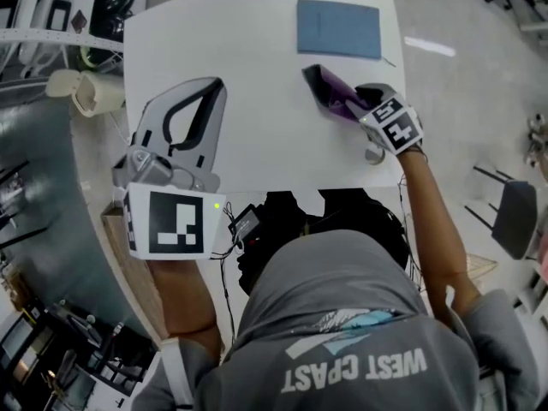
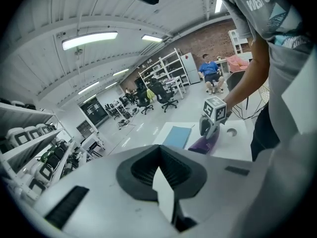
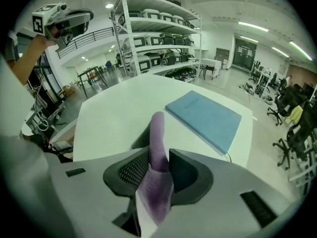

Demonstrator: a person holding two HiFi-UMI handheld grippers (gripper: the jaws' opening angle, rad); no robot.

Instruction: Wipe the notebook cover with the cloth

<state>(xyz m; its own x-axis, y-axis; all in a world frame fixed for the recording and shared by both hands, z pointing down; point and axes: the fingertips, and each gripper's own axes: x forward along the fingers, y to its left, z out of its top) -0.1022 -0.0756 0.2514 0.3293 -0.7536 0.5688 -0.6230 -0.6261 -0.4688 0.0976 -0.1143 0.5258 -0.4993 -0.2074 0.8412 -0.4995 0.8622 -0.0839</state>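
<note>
A blue notebook [image 1: 338, 28] lies shut and flat at the far side of the white table [image 1: 257, 58]; it also shows in the right gripper view [image 3: 205, 117] and the left gripper view [image 2: 177, 137]. A purple cloth [image 1: 325, 88] lies bunched on the table just short of it. My right gripper [image 1: 342, 101] is at the cloth. The cloth [image 3: 157, 133] runs out between its jaws, which stand parted, with a gap at the left pad. My left gripper [image 1: 216, 84] hovers over the table's left side, tips together, holding nothing [image 2: 159, 150].
A beige object [image 1: 81, 88] sits off the table's left edge. A dark chair [image 1: 514, 217] stands on the floor to the right. A small black device with cables [image 1: 248, 223] hangs at the near edge. Shelving racks [image 3: 158, 33] stand beyond the table.
</note>
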